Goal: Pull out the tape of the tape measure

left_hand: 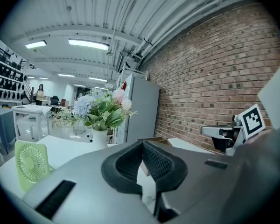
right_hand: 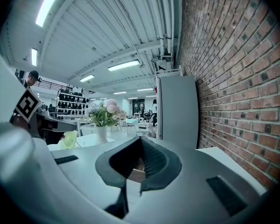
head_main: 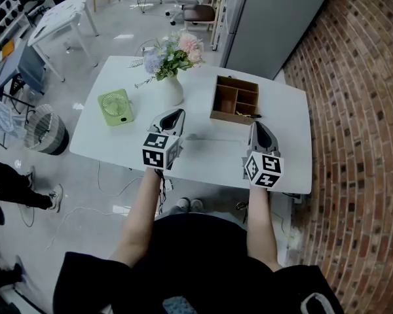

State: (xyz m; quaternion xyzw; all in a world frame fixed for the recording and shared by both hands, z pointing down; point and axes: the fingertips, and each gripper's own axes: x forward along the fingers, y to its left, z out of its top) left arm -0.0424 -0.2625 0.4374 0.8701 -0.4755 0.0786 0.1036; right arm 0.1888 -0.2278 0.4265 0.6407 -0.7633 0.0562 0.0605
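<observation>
Both grippers hover side by side over the near part of the white table (head_main: 209,152), pointing away from me. My left gripper (head_main: 173,114) is shut with nothing between its jaws; its closed tips (left_hand: 142,143) show in the left gripper view. My right gripper (head_main: 257,125) is also shut and empty, its tips (right_hand: 141,139) meeting in the right gripper view. Just beyond them stands a wooden compartment box (head_main: 236,99) holding a small dark item (head_main: 249,114). I cannot make out a tape measure in any view.
A white vase of flowers (head_main: 170,64) and a green fan (head_main: 116,106) stand on the table's left half. A grey cabinet (head_main: 281,18) and a brick wall (head_main: 360,110) lie beyond and to the right. A bin (head_main: 46,131) stands on the floor at left.
</observation>
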